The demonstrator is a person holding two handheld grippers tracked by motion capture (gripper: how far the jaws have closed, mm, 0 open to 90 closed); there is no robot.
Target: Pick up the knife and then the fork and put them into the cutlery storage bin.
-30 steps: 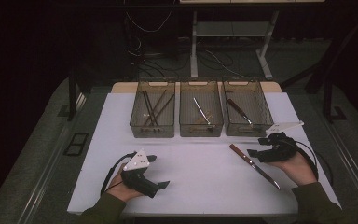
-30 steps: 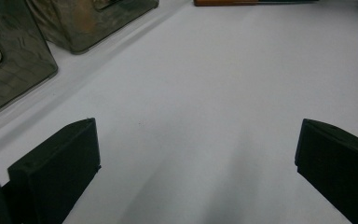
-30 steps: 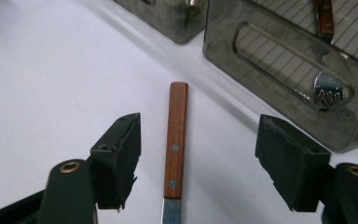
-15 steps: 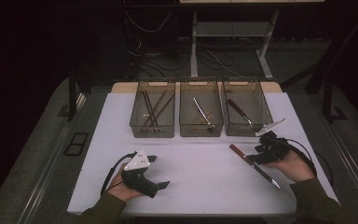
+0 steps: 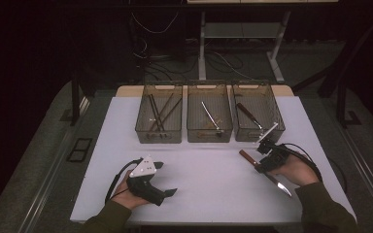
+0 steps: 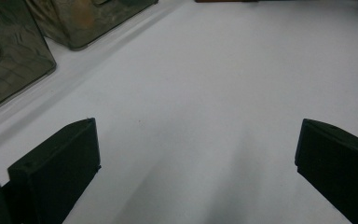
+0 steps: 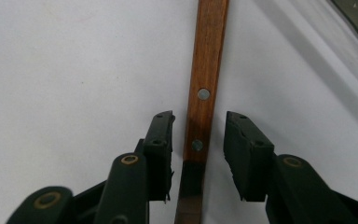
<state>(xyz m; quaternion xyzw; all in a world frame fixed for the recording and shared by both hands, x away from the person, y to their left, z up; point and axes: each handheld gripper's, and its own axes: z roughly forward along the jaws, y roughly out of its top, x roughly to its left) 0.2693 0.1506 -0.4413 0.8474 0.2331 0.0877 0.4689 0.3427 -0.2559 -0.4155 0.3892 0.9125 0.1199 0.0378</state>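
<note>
Right gripper [image 7: 198, 154] straddles the wooden-handled knife [image 7: 205, 93], which lies flat on the white table [image 5: 213, 170] near the right bin [image 5: 257, 114]; its jaws have just been closing, pads not yet touching. Pickup and binning remain. Left gripper [image 6: 196, 154] rests wide open, holding nothing.

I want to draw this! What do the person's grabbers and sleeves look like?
Both grippers are black. The left gripper has a pale grey three-cornered plate on top and a black cable looping behind it. The right gripper has the same plate and a looping black cable. Up close, its arms show brass-coloured round pins. The sleeves are dark olive green.
</note>
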